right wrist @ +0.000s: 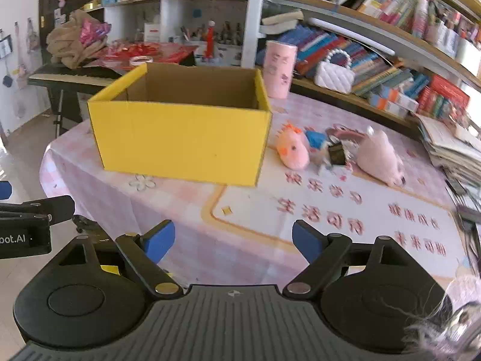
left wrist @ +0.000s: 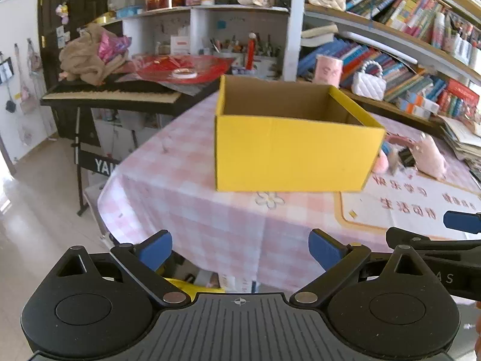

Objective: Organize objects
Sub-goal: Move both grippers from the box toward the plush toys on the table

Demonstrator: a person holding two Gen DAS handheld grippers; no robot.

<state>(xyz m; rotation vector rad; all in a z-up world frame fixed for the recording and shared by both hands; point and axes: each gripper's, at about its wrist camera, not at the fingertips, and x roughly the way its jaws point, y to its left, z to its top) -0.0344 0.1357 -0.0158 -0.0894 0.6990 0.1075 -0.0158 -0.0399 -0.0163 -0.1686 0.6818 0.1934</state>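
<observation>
Tongs [left wrist: 240, 249] [right wrist: 233, 240] apart, angled tableward.

the near part of the table [right wrist: 300, 210] lies bare in front of both grippers, giving free passage up to the yellow box [right wrist: 180, 141], which stands open-topped and blocks the middle. right of the box, a peach plush toy [right wrist: 293, 150], a small dark clip-like thing [right wrist: 336, 153] and a pink plush toy [right wrist: 380, 158] crowd the cloth close together. a pink cylinder [right wrist: 279, 72] stands behind the box's right corner. stacked papers [right wrist: 451, 147] wall the right edge.
</observation>
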